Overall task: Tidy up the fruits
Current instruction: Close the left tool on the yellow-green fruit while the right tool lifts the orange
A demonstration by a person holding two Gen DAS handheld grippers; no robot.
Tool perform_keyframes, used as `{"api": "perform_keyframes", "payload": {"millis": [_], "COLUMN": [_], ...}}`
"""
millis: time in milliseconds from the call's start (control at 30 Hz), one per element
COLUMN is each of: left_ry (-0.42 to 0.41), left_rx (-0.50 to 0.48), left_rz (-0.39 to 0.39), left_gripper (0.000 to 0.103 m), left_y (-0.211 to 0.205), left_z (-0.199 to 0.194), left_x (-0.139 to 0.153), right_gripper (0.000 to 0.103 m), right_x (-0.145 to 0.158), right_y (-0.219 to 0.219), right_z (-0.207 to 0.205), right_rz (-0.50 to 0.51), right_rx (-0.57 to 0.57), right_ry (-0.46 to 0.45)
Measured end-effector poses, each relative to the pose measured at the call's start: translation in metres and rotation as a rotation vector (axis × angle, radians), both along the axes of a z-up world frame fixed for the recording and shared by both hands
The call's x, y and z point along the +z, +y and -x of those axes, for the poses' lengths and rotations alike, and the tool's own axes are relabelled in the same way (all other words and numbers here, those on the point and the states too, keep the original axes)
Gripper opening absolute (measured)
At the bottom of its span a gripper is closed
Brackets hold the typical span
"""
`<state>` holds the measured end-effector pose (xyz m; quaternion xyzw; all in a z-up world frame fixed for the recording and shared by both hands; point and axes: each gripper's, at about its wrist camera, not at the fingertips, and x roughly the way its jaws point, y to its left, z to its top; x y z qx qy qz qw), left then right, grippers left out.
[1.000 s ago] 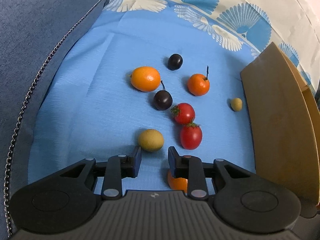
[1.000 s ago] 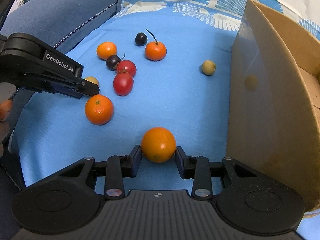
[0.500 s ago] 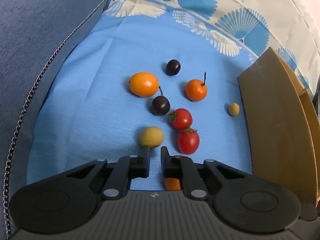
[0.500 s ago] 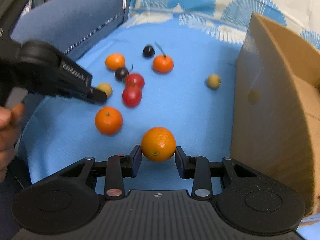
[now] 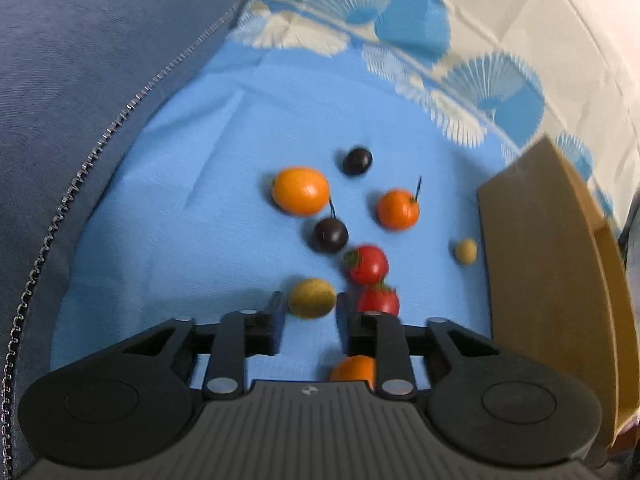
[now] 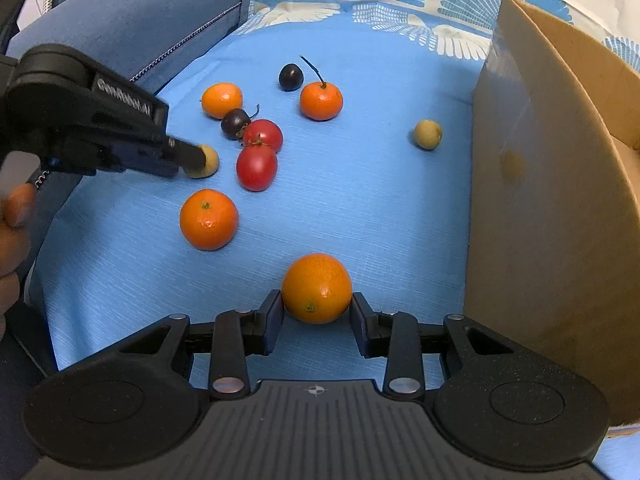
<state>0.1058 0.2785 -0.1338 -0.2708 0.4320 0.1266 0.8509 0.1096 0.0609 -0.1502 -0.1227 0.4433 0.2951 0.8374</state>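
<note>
Fruit lies on a blue cloth point(image 6: 360, 200). My right gripper point(image 6: 317, 312) is shut on a large orange point(image 6: 317, 288), held just above the cloth beside the cardboard box point(image 6: 540, 220). My left gripper point(image 5: 308, 308) is open, its fingers on either side of a yellow-green fruit point(image 5: 312, 297), which also shows in the right wrist view point(image 6: 208, 160). Close by lie two red tomatoes point(image 6: 258, 152), two dark cherries point(image 6: 236, 122), three smaller oranges point(image 6: 208, 220) and another yellow-green fruit point(image 6: 427, 134).
A blue cushion with a zip point(image 5: 100, 120) borders the cloth on the left. A patterned sheet point(image 5: 440, 60) lies beyond. The cardboard box point(image 5: 552, 280) stands open on the right. The person's hand point(image 6: 12, 224) holds the left gripper.
My left gripper has opened wider and moved forward around the yellow-green fruit. My right gripper still holds the large orange, barely moved.
</note>
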Motion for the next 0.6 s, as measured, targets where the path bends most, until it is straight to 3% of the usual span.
{"api": "perform_keyframes", "payload": {"millis": [267,600], "left_ry": [-0.028,-0.003], "left_rx": [0.028,-0.027], "left_rz": [0.038,-0.075], "left_gripper": [0.042,0.042], "left_y": [0.004,-0.018], "left_z": [-0.006,-0.021], "left_x": [-0.005,-0.014], "right_gripper": [0.038,0.038], "right_x": [-0.002,-0.004], "right_y": [0.003,0.004], "right_z": [-0.002,-0.001], "right_rz": [0.002,0.009], "right_rx": [0.004,0.015], "right_ry": [0.004,-0.007]}}
